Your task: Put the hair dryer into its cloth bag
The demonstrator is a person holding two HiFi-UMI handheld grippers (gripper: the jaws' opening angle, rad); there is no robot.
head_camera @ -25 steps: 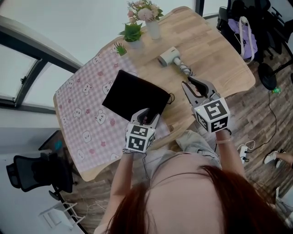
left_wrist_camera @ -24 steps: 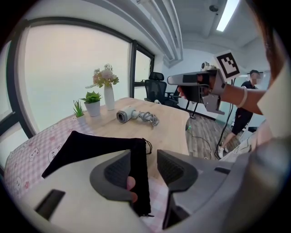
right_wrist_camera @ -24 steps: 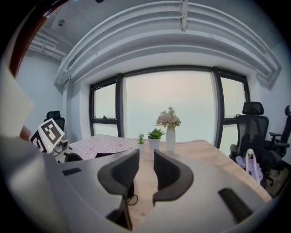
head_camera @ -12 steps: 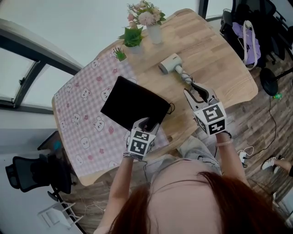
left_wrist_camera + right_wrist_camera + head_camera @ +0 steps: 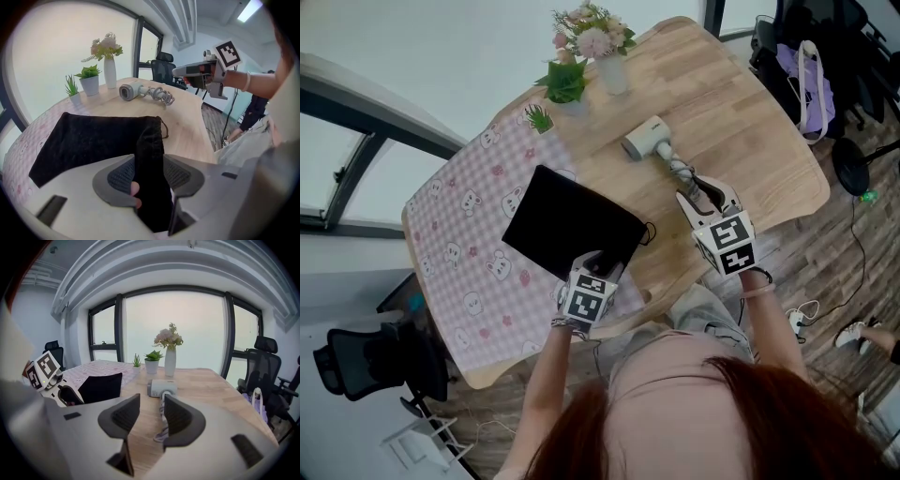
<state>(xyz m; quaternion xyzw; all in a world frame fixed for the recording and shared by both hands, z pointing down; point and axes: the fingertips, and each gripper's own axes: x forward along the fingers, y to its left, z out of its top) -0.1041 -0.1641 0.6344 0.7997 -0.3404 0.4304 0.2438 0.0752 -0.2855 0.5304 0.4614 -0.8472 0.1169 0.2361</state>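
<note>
The black cloth bag (image 5: 572, 232) lies flat, half on the pink cloth, half on bare wood. My left gripper (image 5: 598, 262) is down at its near right corner. In the left gripper view (image 5: 150, 161) a ridge of the bag (image 5: 93, 136) stands between the jaws, which have just been opening; a pink sliver shows beside the left pad. The grey hair dryer (image 5: 645, 139) lies further back, its coiled cord (image 5: 678, 171) trailing towards me. My right gripper (image 5: 704, 193) hovers at the cord's near end, jaws just been opening, nothing between them (image 5: 151, 401); the hair dryer (image 5: 161, 387) lies straight ahead.
A vase of flowers (image 5: 605, 52) and two small potted plants (image 5: 565, 86) stand at the far side of the wooden table (image 5: 750, 122). A pink checked cloth (image 5: 459, 248) covers its left half. Office chairs and a purple bag (image 5: 811, 80) surround the table.
Both grippers have sunk towards the table. The left one has come down onto the bag's near corner; the right one has dropped and moved up to the cord's end.
</note>
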